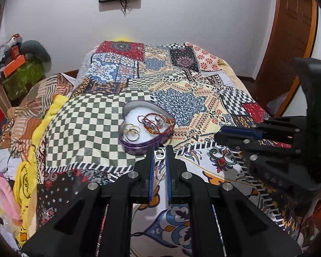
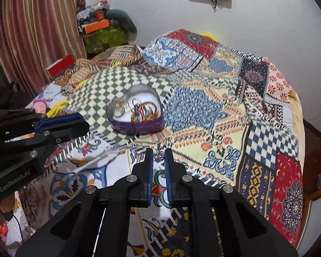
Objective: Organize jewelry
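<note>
A purple heart-shaped tin (image 1: 139, 146) lies open on the patchwork bedspread, with gold rings (image 1: 131, 131) and red and orange bangles (image 1: 158, 123) on its white lining. Just in front of it, my left gripper (image 1: 159, 150) is shut on a small silver ring (image 1: 159, 154) pinched at its tips. In the right wrist view the tin (image 2: 137, 127) lies ahead and slightly left. My right gripper (image 2: 159, 152) is shut on a small silver piece of jewelry (image 2: 159, 156), held a little above the cloth. Each gripper also shows in the other's view: the right gripper (image 1: 235, 135) and the left gripper (image 2: 75, 122).
The patchwork bedspread (image 1: 192, 98) covers the bed up to a white wall. Loose clothes (image 1: 23, 171) pile up along the left edge. A green box with an orange box on it (image 2: 102, 32) stands by the striped curtain (image 2: 38, 32). A wooden frame (image 1: 289, 42) rises at the right.
</note>
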A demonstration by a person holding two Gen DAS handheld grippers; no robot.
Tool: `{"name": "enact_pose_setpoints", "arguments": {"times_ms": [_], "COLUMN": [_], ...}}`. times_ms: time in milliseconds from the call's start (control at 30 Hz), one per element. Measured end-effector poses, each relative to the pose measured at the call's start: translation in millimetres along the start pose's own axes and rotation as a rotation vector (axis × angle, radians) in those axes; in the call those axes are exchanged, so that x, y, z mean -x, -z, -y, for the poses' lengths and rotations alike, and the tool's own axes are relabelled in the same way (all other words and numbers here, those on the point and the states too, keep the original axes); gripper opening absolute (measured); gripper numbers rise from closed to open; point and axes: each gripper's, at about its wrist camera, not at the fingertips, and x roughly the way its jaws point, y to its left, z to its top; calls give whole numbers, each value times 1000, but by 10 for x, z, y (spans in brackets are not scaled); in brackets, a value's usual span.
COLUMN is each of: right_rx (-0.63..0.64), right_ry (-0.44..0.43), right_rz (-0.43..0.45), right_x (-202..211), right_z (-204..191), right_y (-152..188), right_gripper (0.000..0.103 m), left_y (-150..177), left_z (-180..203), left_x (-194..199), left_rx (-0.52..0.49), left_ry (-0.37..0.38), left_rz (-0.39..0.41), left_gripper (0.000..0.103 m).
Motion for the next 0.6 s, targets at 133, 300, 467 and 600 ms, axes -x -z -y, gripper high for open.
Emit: {"name": "enact_pose_setpoints", "arguments": {"times_ms": [133,300,467,600], "right_rx": [-7,-9,-1,0], "right_ry": [1,4,12,-3], "right_rz": [46,105,150,174], "right_x": [138,286,353,368], "right_z": [-9,-33,-85,-119], "right_y": [-115,-271,-406,-497], "right_gripper": [9,9,9,9], "left_y": [-37,-110,-198,-254], "left_z": [-49,-93,-156,-208], "left_x": [96,178,203,188], "left_rx": [7,7,14,21], "left_ry": [1,-9,-14,-22], "left_rz": [21,53,79,92], "left_gripper": [8,8,8,8]}}
